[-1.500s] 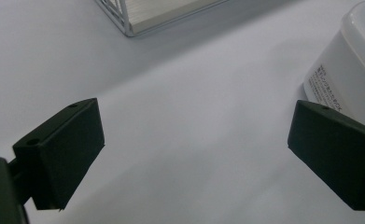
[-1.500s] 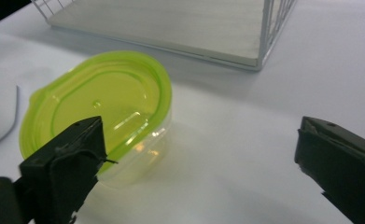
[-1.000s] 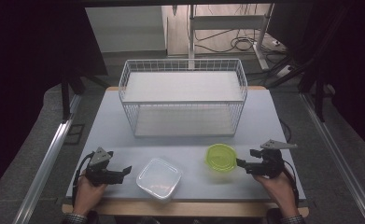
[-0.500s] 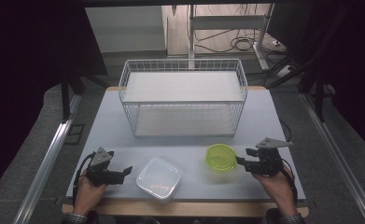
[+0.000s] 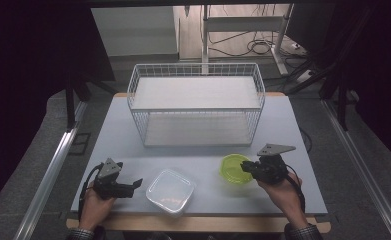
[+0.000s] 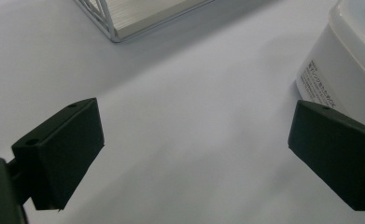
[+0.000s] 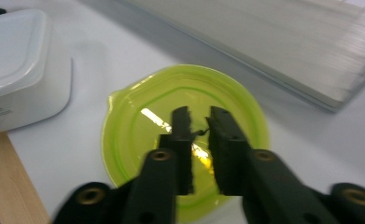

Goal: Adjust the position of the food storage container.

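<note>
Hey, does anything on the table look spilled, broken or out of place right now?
Nothing stands out. The round yellow-green plastic lid lies flat, the clear square plastic container sits upright and closed, and the white wire basket stands square on the grey table.

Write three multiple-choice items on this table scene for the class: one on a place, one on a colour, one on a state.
1. Where is the wire basket?
A. at the table's far side
B. at the near edge
C. on the floor

2. What colour is the round lid?
A. red
B. yellow-green
C. blue

3. How stand the jaws of the left hand-held gripper?
A. shut on the box
B. shut on nothing
C. wide apart

Answers: 1 A, it stands beyond the clear box; 2 B, both views show it so; 3 C, bare table lies between them.
</note>
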Demonstrator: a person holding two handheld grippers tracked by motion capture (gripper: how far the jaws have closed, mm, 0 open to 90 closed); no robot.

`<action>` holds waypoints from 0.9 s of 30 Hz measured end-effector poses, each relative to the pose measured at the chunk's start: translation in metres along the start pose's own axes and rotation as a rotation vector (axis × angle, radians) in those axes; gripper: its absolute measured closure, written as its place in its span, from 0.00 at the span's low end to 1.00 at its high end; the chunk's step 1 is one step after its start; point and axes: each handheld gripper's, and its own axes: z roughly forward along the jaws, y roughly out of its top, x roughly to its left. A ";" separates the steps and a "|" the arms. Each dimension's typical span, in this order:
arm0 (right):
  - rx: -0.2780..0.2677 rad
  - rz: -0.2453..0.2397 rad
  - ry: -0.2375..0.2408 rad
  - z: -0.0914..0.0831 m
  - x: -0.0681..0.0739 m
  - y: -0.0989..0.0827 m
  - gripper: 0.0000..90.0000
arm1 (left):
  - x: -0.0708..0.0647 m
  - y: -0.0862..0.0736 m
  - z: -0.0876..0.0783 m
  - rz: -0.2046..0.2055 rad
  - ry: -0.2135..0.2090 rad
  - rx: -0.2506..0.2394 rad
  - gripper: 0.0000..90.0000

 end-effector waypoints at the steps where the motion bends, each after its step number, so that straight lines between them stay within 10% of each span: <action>1: 0.000 0.000 0.000 0.000 0.000 0.000 0.95 | 0.000 0.000 0.000 0.000 0.000 0.000 0.03; 27: 0.103 -0.128 0.069 0.069 0.045 0.036 1.00 | -0.001 0.000 0.002 0.005 0.000 0.011 0.03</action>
